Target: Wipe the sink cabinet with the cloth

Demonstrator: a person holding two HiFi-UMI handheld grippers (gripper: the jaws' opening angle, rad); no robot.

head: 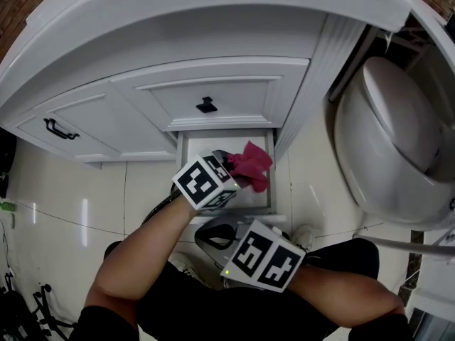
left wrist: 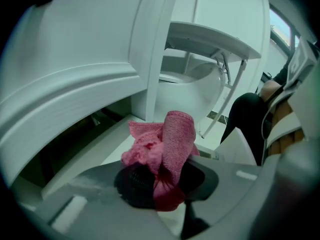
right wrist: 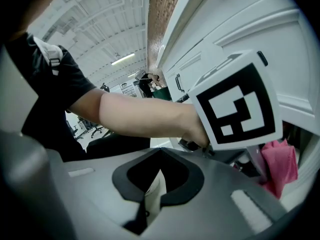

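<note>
Between the fingers of my left gripper (head: 233,169), in the head view, sits the pink cloth (head: 253,165), pinched and bunched. It is right at the low panel of the sink cabinet (head: 213,84), under the knobbed drawer (head: 206,105). My right gripper (head: 213,233) hangs behind those fingers, off the work. To wipe well, I'd press the loose bulk flat on the panel, not the fingertips, and sweep in overlapping passes.

From the left gripper view, the fingers clamp the cloth (left wrist: 167,144) at its waist, with most of it flopping beyond them. The cabinet is to their left and a toilet (left wrist: 195,91) is ahead. Only here is the grip plain, though I cannot tell whether the cloth touches the panel.

From the right gripper view, my right fingers are pressed together on nothing. Beyond them to the right are the left marker cube (right wrist: 237,106) and a scrap of cloth.
</note>
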